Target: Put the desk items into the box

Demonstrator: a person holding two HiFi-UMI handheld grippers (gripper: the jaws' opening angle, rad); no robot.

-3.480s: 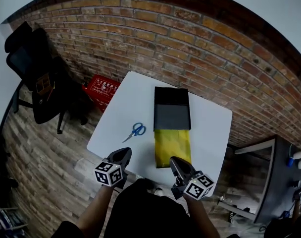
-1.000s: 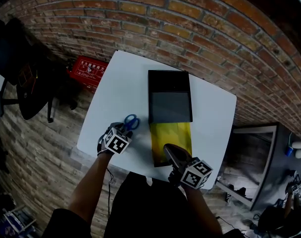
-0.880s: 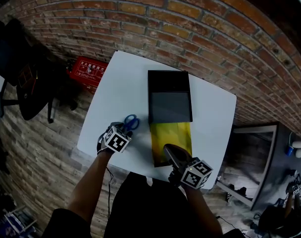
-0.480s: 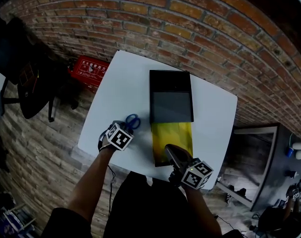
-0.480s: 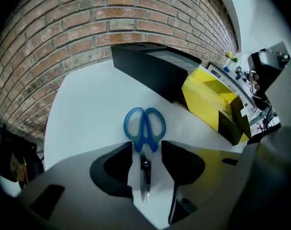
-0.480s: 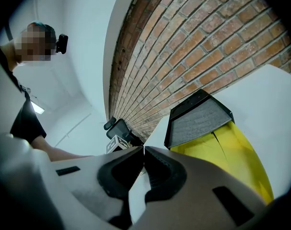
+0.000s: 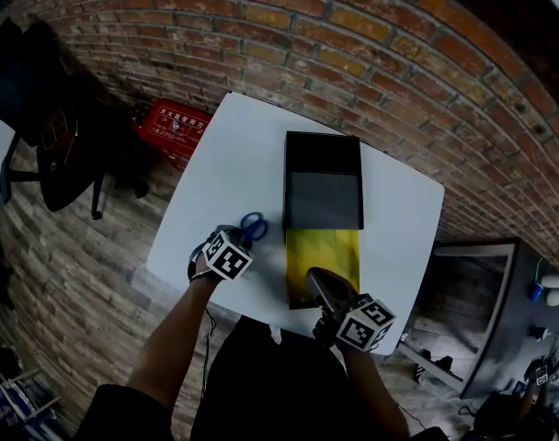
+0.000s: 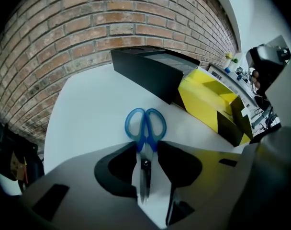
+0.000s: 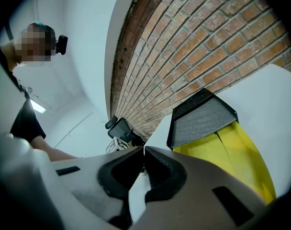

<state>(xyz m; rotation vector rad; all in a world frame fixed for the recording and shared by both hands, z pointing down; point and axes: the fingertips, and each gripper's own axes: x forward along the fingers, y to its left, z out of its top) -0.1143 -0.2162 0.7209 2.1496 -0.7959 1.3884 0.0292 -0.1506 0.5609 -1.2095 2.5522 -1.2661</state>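
Observation:
Blue-handled scissors [image 8: 144, 128] lie on the white table [image 7: 233, 163], left of the box. My left gripper [image 8: 146, 150] points steeply down over them; its jaws have just been closing, and the tips touch the blue shanks on both sides while the blades run back between the jaws. In the head view the left gripper [image 7: 235, 239] hides all but the handles of the scissors [image 7: 255, 225]. The box [image 7: 323, 191] lies open, with a black lid part at the far end and a yellow tray [image 7: 323, 254] at the near end. My right gripper [image 7: 318, 283] hovers shut and empty at the tray's near end.
A brick wall runs behind the table. On the floor to the left are a red crate [image 7: 174, 123] and a black office chair [image 7: 50, 108]. A grey desk [image 7: 468, 274] stands to the right. A person [image 9: 30, 114] shows in the right gripper view.
Since the earliest frame my left gripper went from the table's near edge forward onto the scissors. Over the last second neither gripper has visibly shifted.

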